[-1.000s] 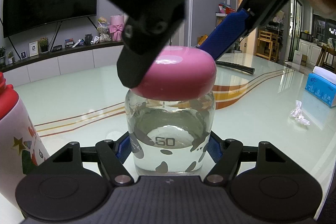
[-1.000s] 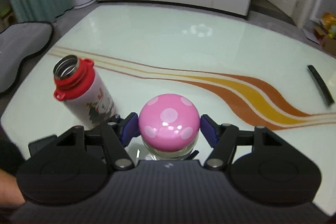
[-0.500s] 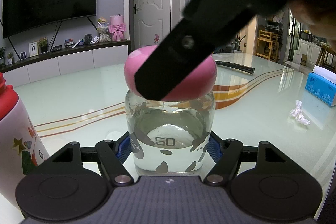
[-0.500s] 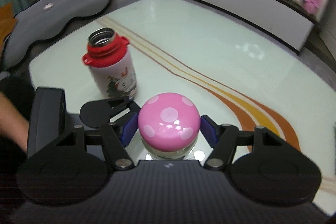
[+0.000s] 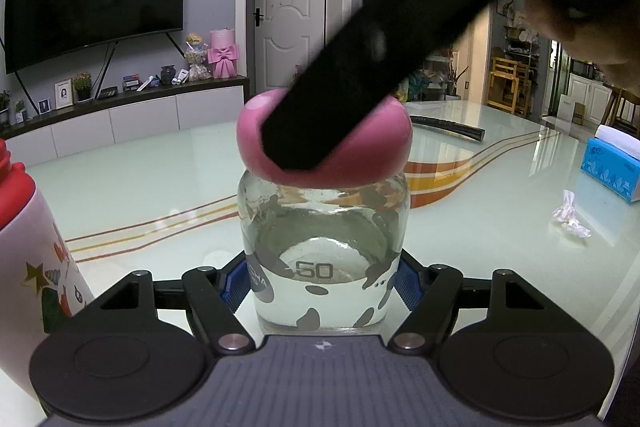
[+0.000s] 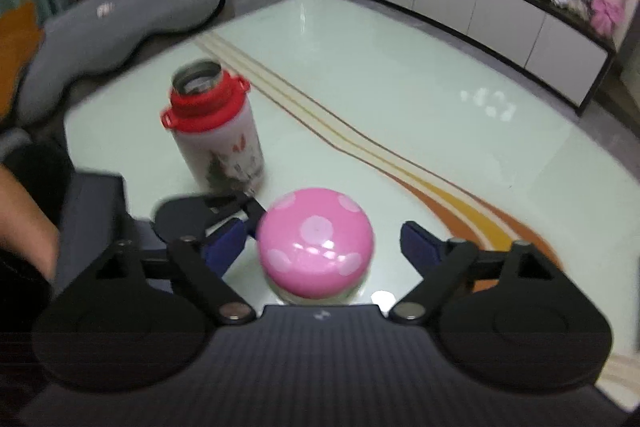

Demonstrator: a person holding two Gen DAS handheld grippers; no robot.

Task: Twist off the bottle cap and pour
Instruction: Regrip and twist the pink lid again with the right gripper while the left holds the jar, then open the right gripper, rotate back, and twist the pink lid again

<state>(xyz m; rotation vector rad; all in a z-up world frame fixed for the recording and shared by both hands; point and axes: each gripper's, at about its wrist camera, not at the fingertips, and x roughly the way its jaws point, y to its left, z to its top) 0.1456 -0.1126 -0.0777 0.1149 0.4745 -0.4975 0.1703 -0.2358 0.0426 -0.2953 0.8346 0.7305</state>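
Note:
A clear glass bottle (image 5: 323, 247) with cow spots and water stands on the glass table. My left gripper (image 5: 322, 285) is shut on its lower body. Its pink mushroom cap (image 5: 360, 163) sits on top; it also shows in the right wrist view (image 6: 315, 247). My right gripper (image 6: 320, 247) is above the cap, its blue fingers (image 6: 420, 247) spread apart with a gap on the right side; the left finger is near the cap. A red-collared white flask (image 6: 218, 135), open at the top, stands to the left; it also shows in the left wrist view (image 5: 28, 247).
A blue tissue box (image 5: 612, 167) and a crumpled tissue (image 5: 568, 217) lie at the right. A dark remote (image 5: 448, 126) lies farther back. A grey cushion (image 6: 112, 27) sits beyond the table's edge. The table (image 6: 400, 87) has orange stripes.
My right gripper has turned further round the cap and its fingers have opened off it. The left gripper and the bottle have not moved.

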